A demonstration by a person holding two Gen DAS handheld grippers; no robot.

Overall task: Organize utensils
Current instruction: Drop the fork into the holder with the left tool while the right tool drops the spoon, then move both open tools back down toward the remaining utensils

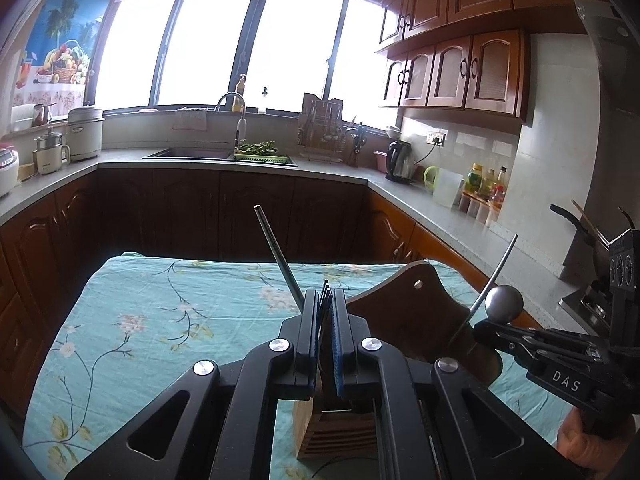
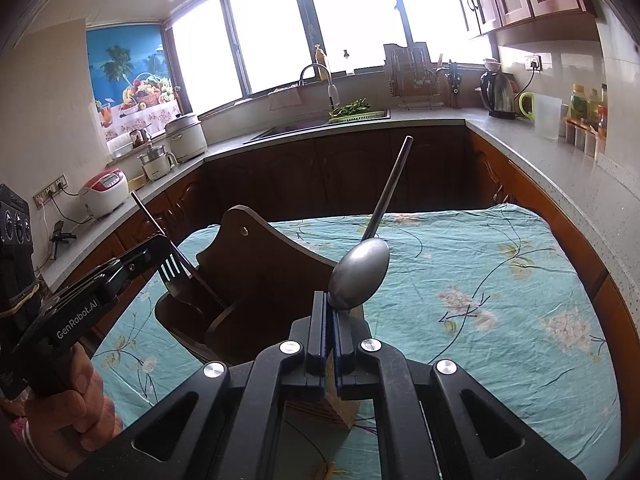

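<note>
both grippers are holding cutlery over the cloth-covered table (image 2: 500,280). left gripper (image 1: 326,300) is clamping a fork (image 2: 173,270) by the head end, tines poking out past the fingertips, its thin handle sticking up and away at a slant. right gripper (image 2: 330,308) is pinching a spoon (image 2: 360,276) at the edge of the bowl, the stem angling up and away from the jaws. both pieces are looking like thin steel: light, stiff, not fragile, but smooth and likely slippery. the spoon grip is sitting on a curved bowl rim, so i'm judging it prone to pivoting or sliding; the neck or stem would be a flatter, safer place to pinch. the fork grip across the flat head is looking more stable. dark wooden holder (image 2: 248,280) with a tall curved backboard is standing on the table just beside both grippers; the fork head is hovering at its open front pocket, can't tell if it's touching the rim. a light wooden slotted block (image 1: 320,428) is sitting right under the fingers in both wrist views. left hand (image 2: 80,396) is gripping its tool low at the table's near-left edge, pointing in toward the holder; right hand (image 1: 580,436) is only partly showing, its tool reaching in from the other side, spoon bowl held above the block.
</note>
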